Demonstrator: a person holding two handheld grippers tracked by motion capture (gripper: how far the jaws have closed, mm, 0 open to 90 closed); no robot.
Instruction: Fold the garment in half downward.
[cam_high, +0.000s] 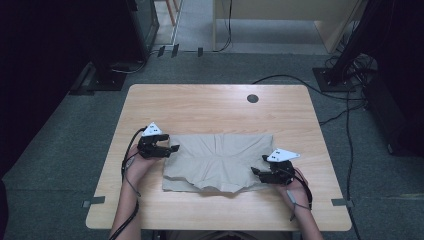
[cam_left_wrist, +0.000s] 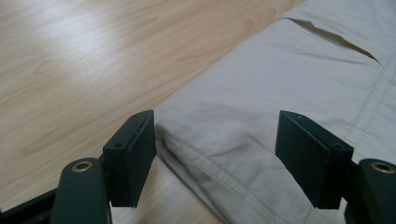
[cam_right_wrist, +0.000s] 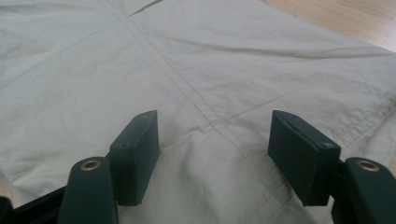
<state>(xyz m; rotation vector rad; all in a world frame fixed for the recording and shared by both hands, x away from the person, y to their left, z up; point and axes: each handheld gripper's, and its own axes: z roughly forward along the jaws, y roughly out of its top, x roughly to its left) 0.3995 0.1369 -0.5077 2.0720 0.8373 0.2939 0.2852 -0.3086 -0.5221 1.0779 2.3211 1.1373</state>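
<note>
- Nearest to the camera in the high view we see the person's two forearms, which come in from the bottom edge, each hand holding a black two-jaw gripper with a grey three-cornered plate on top.
- The left gripper (cam_high: 172, 148) is at the left edge of a beige, wrinkled cotton garment (cam_high: 220, 160), and its jaws point toward the cloth.
- In the left gripper view the jaws of the left gripper (cam_left_wrist: 215, 158) stand wide open. A hemmed, folded edge of the beige garment (cam_left_wrist: 289, 93) lies between them, but the pads do not press on it.
- The right gripper (cam_high: 256, 171) is at the right front part of the garment, and its jaws point inward over the cloth.
- In the right gripper view the jaws of the right gripper (cam_right_wrist: 212, 156) are also open and apart. The garment (cam_right_wrist: 187, 70) lies flat under them, with a stitched seam running between the pads; nothing is clamped.
- The garment is spread flat near the middle of the light wooden table (cam_high: 210, 105), a little toward the person's side, with its front edge uneven.
- A small dark round hole (cam_high: 252, 98) is in the table top near the far edge, well apart from the cloth.
- Black cables (cam_high: 345, 120) lie on the grey floor beside the table.
</note>
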